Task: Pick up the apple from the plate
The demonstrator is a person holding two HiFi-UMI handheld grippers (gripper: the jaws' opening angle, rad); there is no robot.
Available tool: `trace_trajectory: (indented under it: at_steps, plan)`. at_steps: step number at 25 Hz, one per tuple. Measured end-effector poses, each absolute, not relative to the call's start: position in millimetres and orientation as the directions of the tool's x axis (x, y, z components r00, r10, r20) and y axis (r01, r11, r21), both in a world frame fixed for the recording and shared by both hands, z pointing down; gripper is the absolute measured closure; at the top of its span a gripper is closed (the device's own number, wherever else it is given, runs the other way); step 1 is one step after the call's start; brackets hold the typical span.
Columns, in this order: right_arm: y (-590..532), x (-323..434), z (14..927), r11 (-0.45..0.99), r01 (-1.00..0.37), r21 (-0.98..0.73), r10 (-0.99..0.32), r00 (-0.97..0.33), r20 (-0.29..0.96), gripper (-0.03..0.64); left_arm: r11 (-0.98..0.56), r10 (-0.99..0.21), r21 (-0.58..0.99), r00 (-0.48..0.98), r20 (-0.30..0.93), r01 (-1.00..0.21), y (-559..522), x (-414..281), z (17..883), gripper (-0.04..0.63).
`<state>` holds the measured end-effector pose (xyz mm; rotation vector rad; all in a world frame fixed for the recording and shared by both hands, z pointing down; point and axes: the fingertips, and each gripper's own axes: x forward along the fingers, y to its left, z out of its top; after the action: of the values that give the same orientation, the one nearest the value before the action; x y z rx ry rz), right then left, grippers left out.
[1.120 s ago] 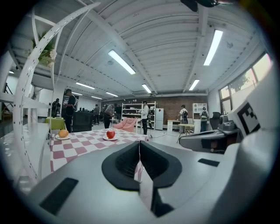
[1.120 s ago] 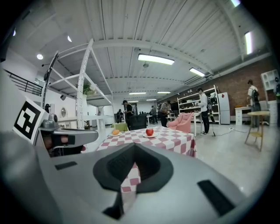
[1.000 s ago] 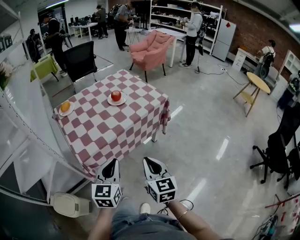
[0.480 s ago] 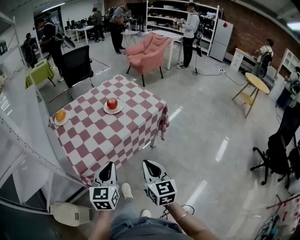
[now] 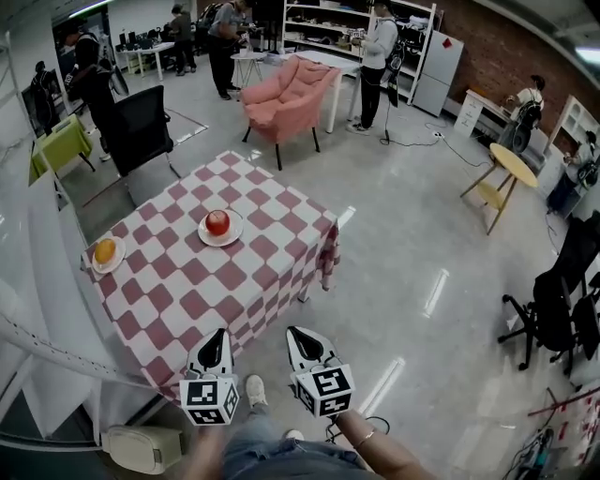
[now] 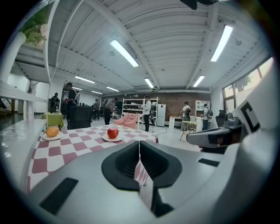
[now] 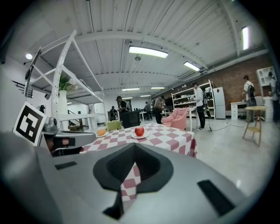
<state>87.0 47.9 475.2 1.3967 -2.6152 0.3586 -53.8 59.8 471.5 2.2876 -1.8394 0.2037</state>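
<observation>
Apple (image 5: 217,222) well beyond left hand-held gripper (image 5: 217,335)

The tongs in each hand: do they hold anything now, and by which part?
Nothing is held. The left tongs and the right tongs are both shut and empty; the apple sits on its plate, apart from them.

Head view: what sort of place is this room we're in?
Most likely an open lab or workshop-style office: white storage shelving near a brick wall, a black office chair, and a checkered table set up alone on the polished floor.
</observation>
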Motion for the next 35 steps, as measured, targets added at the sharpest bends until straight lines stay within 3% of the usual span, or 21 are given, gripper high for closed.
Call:
trace_trajectory:
  at_steps: [23, 35]
  plan:
    - [-117.9, -27.6, 471.9, 0.507, -0.855, -0.108, -0.807, -0.515, 0.288, 0.607, -0.279, -0.919, 0.058, 0.284, 0.273, -0.959, -117.2, -153.3, 475.0, 0.575]
    - [-153.4, -24.8, 483.9, 0.490, -0.867, -0.090, -0.807, -0.491, 0.328, 0.607, -0.288, -0.896, 0.071, 0.295, 0.333, -0.955, -158.8, -159.6, 498.8, 0.526]
